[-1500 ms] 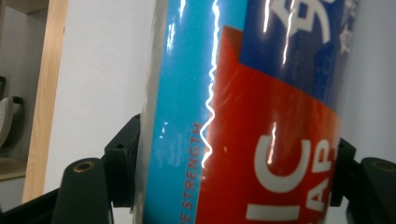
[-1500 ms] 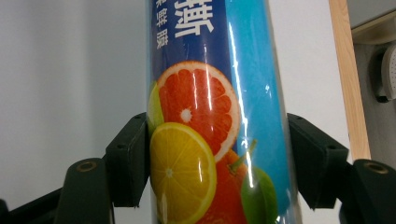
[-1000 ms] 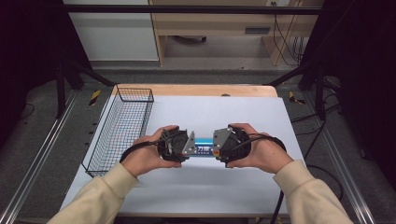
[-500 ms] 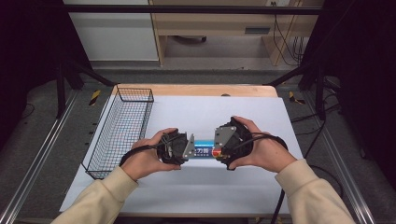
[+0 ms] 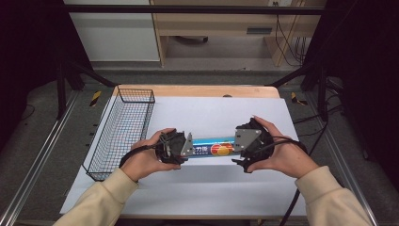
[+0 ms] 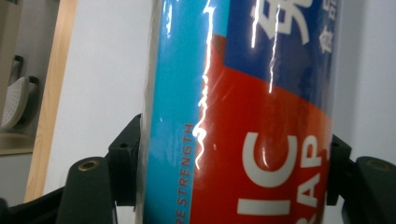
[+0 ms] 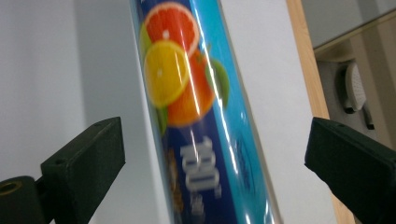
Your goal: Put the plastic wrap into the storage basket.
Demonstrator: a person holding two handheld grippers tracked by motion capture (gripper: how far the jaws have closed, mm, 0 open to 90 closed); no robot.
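Both tongs sit over the middle of the white table (image 5: pixel 197 113), one in each hand, facing each other along a long cling-wrap box between them. Left gripper (image 5: pixel 181 147), held in the left hand (image 5: pixel 143 160), is clamped on the box: in the left gripper view its two black jaws press against both sides of the box (image 6: pixel 238 121), right where the red panel with white lettering meets the light blue edge. Right gripper (image 5: pixel 242 143), held in the right hand (image 5: pixel 282 155), is spread wide: in the right gripper view its jaws stand well apart with the box (image 7: pixel 196 112) running up between them, touching neither, with white table visible on both sides of it. From the high view the box (image 5: pixel 211 148) lies crosswise, parallel to the near table edge, light blue with a dark blue label and orange fruit pictures near the right gripper; whether it rests on the table or is lifted just off it cannot be told. A black wire basket (image 5: pixel 122 132) stands along the left edge of the table, just beside the left hand. Cream sleeves (image 5: pixel 89 207) come in from the bottom, and a black cable (image 5: pixel 301 197) trails from the right gripper past the right wrist and off the near edge
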